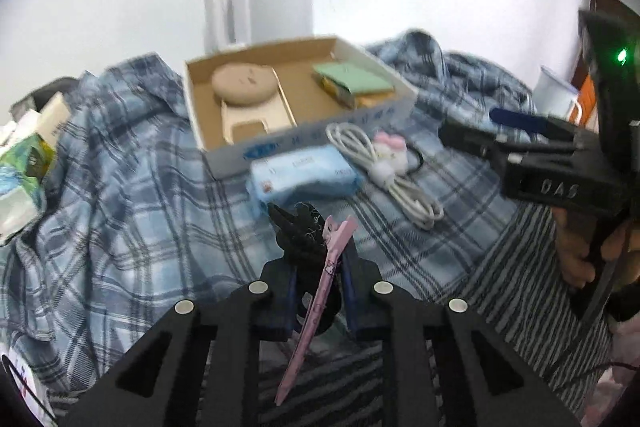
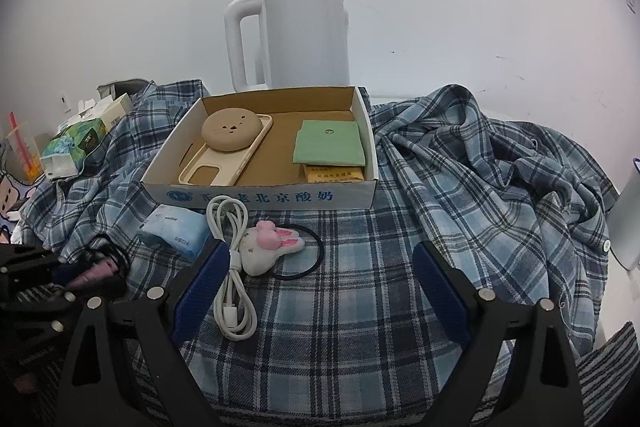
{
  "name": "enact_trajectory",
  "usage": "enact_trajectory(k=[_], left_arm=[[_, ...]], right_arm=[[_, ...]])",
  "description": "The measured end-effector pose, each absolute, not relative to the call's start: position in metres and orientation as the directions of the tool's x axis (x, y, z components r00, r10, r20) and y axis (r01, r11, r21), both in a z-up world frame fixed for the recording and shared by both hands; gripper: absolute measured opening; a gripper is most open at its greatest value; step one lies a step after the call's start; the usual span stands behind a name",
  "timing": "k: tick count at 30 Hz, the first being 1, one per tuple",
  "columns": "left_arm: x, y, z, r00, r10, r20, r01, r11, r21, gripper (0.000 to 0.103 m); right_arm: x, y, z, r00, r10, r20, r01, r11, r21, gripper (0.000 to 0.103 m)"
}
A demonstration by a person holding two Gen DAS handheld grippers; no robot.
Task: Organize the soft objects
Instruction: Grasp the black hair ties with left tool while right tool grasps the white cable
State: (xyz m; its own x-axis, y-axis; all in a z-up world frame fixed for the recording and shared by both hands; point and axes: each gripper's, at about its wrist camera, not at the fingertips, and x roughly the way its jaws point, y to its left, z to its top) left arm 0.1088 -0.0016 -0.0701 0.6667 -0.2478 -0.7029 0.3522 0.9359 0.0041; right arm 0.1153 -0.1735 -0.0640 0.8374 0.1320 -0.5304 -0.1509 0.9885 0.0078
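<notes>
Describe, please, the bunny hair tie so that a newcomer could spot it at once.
Find the open cardboard box on the plaid cloth. Just in front of it lies a coiled white cable, and beside that the bunny hair tie: the only plush piece, white and pink, on a black elastic loop.

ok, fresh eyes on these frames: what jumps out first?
The left hand-held gripper is shut on a pink hair clip and a black hair claw. Ahead, a cardboard box sits on plaid fabric, with a white kettle behind. The right hand-held gripper is open above a bunny hair tie.
</notes>
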Motion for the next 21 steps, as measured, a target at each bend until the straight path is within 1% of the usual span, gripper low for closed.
enact_trajectory(k=[3,5,7,10,14,16,18,19,21], left_arm=[[0.1,0.004,-0.062,0.72,-0.244,-0.65,0.328,0.945,0.009,0.02],[0.098,0.006,-0.059,0.738,-0.236,-0.632,0.315,0.949,0.013,0.02],[0.099,0.008,-0.059,0.747,-0.223,-0.627,0.298,0.954,0.017,0.02],[0.099,0.012,-0.058,0.756,-0.213,-0.619,0.276,0.961,0.007,0.02],[0.1,0.017,-0.058,0.761,-0.205,-0.615,0.251,0.968,-0.012,0.02],[0.1,0.019,-0.058,0.761,-0.207,-0.615,0.248,0.969,-0.02,0.02],[0.102,0.018,-0.06,0.749,-0.213,-0.628,0.254,0.967,-0.025,0.02],[0.103,0.017,-0.061,0.747,-0.206,-0.633,0.248,0.968,-0.022,0.02],[0.102,0.019,-0.061,0.748,-0.211,-0.629,0.247,0.968,-0.031,0.02]], right_arm=[[0.115,-0.173,-0.064,0.832,0.148,-0.534,-0.167,0.986,0.014,0.092],[0.117,-0.171,-0.065,0.816,0.171,-0.552,-0.189,0.982,0.025,0.086],[0.121,-0.168,-0.065,0.795,0.191,-0.576,-0.202,0.978,0.045,0.078],[0.127,-0.161,-0.065,0.75,0.251,-0.612,-0.255,0.963,0.082,0.07],[0.132,-0.141,-0.065,0.698,0.298,-0.651,-0.347,0.936,0.056,0.059],[0.137,-0.133,-0.069,0.667,0.326,-0.67,-0.38,0.922,0.07,0.045],[0.144,-0.126,-0.075,0.642,0.329,-0.693,-0.39,0.918,0.075,0.04],[0.148,-0.123,-0.079,0.635,0.321,-0.703,-0.39,0.918,0.067,0.036],[0.155,-0.119,-0.083,0.629,0.307,-0.714,-0.388,0.92,0.054,0.033]])
